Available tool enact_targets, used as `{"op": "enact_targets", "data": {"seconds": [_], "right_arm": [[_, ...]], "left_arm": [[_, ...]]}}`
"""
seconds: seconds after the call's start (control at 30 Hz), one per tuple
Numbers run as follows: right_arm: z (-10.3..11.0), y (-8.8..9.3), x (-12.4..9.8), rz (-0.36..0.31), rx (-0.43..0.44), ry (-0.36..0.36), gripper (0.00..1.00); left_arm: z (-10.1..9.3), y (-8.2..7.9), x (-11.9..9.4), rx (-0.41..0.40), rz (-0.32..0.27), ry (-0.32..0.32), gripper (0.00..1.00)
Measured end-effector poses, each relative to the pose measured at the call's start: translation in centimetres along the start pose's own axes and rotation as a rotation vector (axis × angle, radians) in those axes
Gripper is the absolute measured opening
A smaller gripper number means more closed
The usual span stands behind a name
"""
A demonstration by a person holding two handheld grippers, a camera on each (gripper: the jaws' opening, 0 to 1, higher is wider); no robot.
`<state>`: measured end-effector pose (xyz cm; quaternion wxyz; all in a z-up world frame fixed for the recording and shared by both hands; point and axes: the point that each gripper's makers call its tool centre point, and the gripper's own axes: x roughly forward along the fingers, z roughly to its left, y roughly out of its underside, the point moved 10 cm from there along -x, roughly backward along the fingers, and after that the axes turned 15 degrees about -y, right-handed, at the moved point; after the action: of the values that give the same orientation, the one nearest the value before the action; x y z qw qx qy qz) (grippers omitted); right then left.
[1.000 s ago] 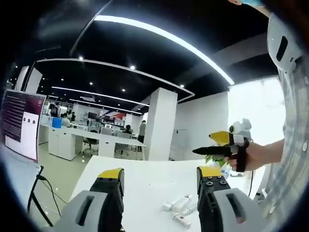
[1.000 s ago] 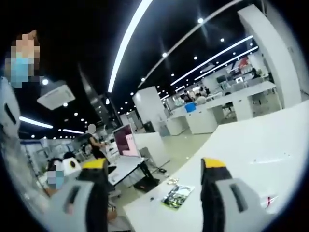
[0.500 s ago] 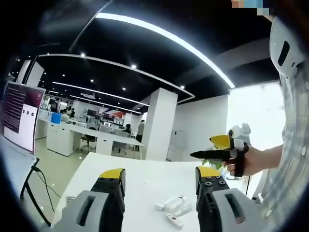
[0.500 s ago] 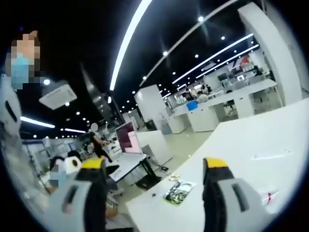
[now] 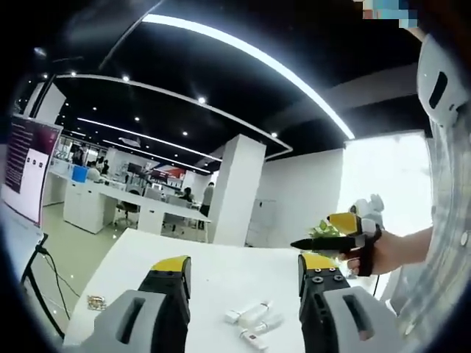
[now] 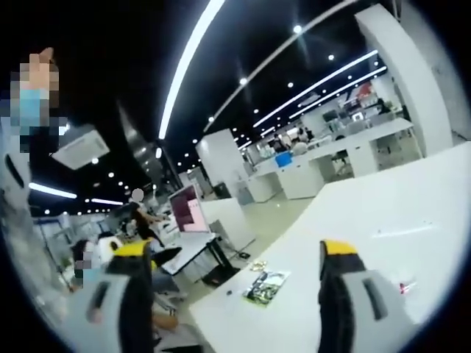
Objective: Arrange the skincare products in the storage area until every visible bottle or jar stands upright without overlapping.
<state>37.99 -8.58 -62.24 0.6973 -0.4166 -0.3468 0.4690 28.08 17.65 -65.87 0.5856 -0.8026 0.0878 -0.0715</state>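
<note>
Left tool hanging above the white surface, jaws spread wide, nothing between them. Small white skincare tubes lying flat in a loose cluster on that surface, between the jaws in the left gripper view (now sitting a bit lower-left than a second ago, but that's the camera swinging). Monitor slid further toward the edge too. Right tool visible off to the right in a hand, jaws looking nearly closed there, yet clearly parted and empty in its own view. Green leaflet lying flat near the surface's corner, about where it was.
</note>
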Motion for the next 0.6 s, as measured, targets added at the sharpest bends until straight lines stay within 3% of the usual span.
{"op": "enact_targets", "data": {"seconds": [0.2,0.33,0.5,0.57,0.6], "right_arm": [[-0.1,0.47,-0.56,-0.031,0.02,0.032,0.99],[-0.01,0.67,-0.62,-0.007,0.024,0.026,0.99],[-0.63,0.63,-0.66,-0.002,0.016,0.034,0.99],[-0.82,0.78,-0.48,0.025,-0.011,0.038,0.99],[-0.9,0.96,-0.42,0.071,-0.049,0.035,0.99]], "left_arm": [[-0.43,0.27,0.25,0.019,0.013,0.035,0.59],[-0.43,0.34,0.36,-0.01,0.017,0.031,0.59],[-1.0,0.07,0.65,0.022,0.014,0.05,0.59],[-0.96,0.02,0.61,0.031,0.007,0.049,0.59],[-0.91,0.03,0.59,0.027,0.005,0.047,0.59]]}}
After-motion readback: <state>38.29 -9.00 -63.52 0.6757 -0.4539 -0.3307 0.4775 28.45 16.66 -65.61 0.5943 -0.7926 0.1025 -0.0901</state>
